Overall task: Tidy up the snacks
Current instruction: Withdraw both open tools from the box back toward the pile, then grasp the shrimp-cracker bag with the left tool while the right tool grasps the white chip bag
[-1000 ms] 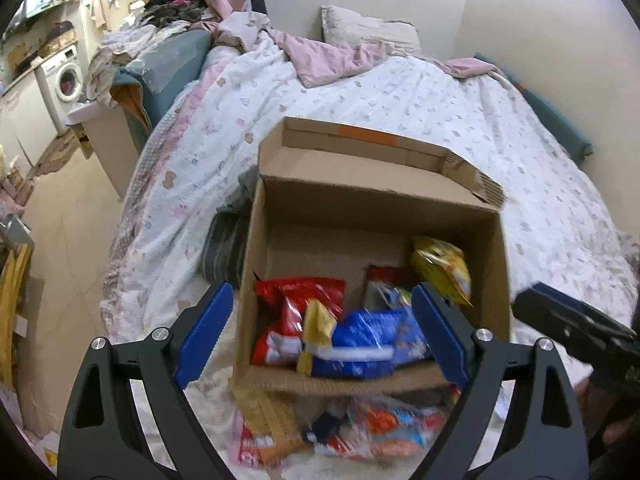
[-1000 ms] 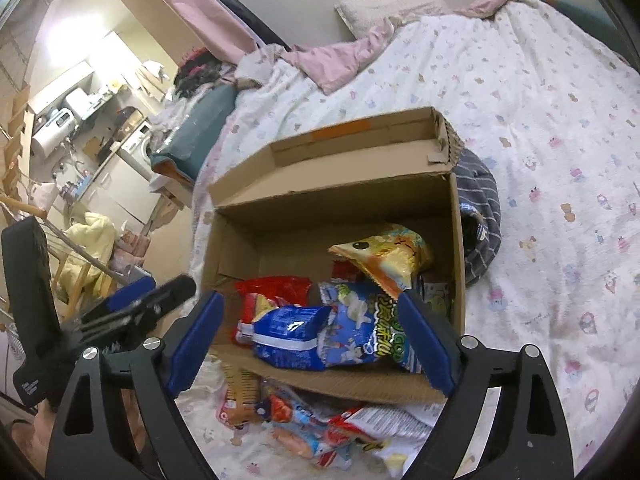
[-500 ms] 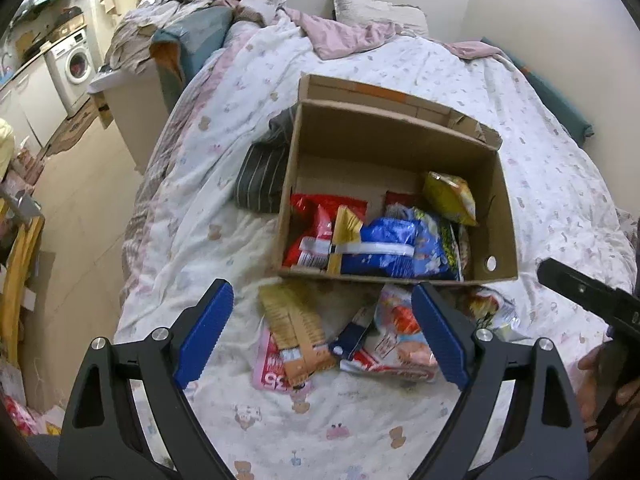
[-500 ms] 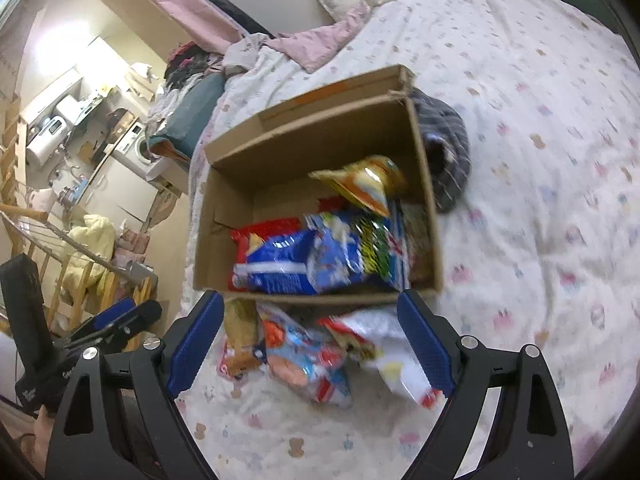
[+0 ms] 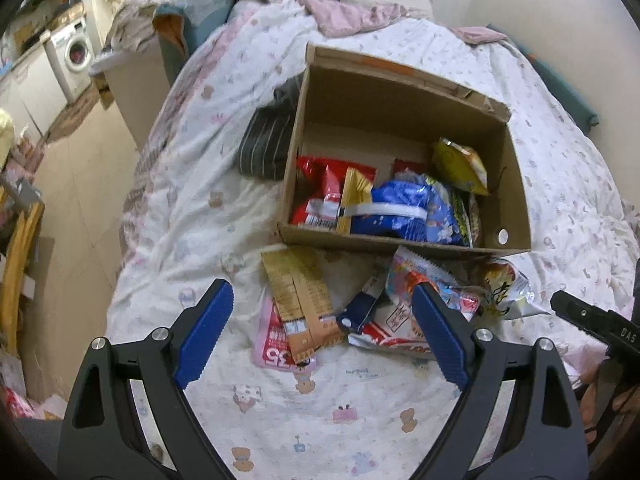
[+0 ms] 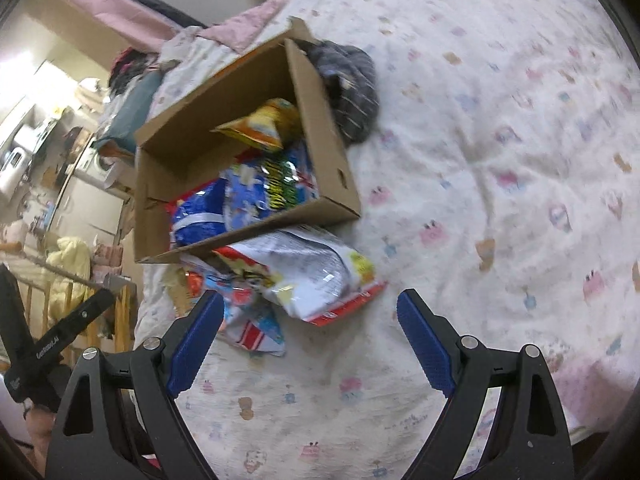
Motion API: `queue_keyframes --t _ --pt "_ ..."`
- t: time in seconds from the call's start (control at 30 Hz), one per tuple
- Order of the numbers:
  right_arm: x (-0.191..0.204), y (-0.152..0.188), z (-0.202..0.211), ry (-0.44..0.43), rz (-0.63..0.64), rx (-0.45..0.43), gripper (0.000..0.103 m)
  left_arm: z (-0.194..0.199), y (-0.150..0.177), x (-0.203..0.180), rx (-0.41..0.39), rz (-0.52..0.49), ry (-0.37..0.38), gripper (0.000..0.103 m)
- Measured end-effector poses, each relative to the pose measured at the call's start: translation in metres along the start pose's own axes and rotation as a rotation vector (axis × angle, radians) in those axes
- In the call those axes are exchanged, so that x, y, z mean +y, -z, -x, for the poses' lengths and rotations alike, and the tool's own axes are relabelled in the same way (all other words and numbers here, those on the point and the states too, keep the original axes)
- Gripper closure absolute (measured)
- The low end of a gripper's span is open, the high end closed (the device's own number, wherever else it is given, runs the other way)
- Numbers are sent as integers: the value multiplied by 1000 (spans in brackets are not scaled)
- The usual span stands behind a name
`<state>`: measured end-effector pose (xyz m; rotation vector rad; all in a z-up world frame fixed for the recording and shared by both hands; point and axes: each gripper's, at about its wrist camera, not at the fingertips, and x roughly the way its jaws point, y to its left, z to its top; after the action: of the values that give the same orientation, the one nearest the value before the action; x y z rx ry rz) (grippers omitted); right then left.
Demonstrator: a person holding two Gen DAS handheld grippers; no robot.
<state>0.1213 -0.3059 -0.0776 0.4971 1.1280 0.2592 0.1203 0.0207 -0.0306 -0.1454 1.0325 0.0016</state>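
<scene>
- Two grippers hang over the bed with their blue pads spread wide and nothing between them: the left gripper (image 5: 322, 334) and the right gripper (image 6: 310, 336), as wide as a second ago.
- Both views have pulled back and tilted down since then: the cardboard box (image 5: 516, 184) filled the frame before, now it lies farther up, and more of the printed quilt (image 5: 320, 408) shows below it.
- Inside the box sit a blue bag (image 5: 400, 210), a red bag (image 5: 320, 192) and a yellow bag (image 5: 460, 164), placed as before.
- The loose snack packets (image 5: 304, 292), earlier cut off at the lower edge, now lie in full view on the quilt, just in front of the box's near wall, between the left gripper's pads in the picture.
- In the right view the box is rolled sideways compared with before; a white-and-red packet (image 6: 316, 276) lies just beyond the pads.
- A dark striped cloth (image 5: 266, 146) rests against the box's side.
</scene>
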Motion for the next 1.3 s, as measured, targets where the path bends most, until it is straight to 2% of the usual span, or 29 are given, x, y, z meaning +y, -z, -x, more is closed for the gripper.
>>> queue_keyframes --t 0.1,0.23,0.3,0.37,0.53,0.67,0.77,0.87,0.93,1.0,1.1,1.17,1.3 --pt "-7 -1 -6 -6 -48 23 12 -8 3 7 39 27 -1 14" --pt "-8 -3 -16 -9 -93 40 5 -13 4 17 60 62 -2 14" --pt "-4 -4 -27 -10 -98 71 5 -14 4 24 66 88 3 14" --pt "3 -4 -40 10 -86 107 5 -14 4 30 70 106 6 14" --pt "18 -9 -65 125 -31 116 5 -18 3 43 81 135 1 14" --pt "21 -18 -79 161 -14 117 5 -21 5 53 90 146 -9 14" --pt "22 -21 -86 154 2 136 5 -22 7 58 95 153 -14 14" --pt "22 -20 -89 153 33 148 18 -23 9 62 101 158 -14 14" --pt "27 -18 -86 163 74 143 32 -24 9 62 104 160 -12 14" --pt "33 -14 -80 170 121 131 39 -24 9 60 105 159 -9 14" --pt "30 -8 -66 126 116 124 44 -25 9 52 111 147 -1 14" --pt "24 -5 -52 103 96 107 45 -28 10 43 125 131 13 14" --pt "10 -4 -26 59 55 65 46 -41 14 9 186 58 88 14"
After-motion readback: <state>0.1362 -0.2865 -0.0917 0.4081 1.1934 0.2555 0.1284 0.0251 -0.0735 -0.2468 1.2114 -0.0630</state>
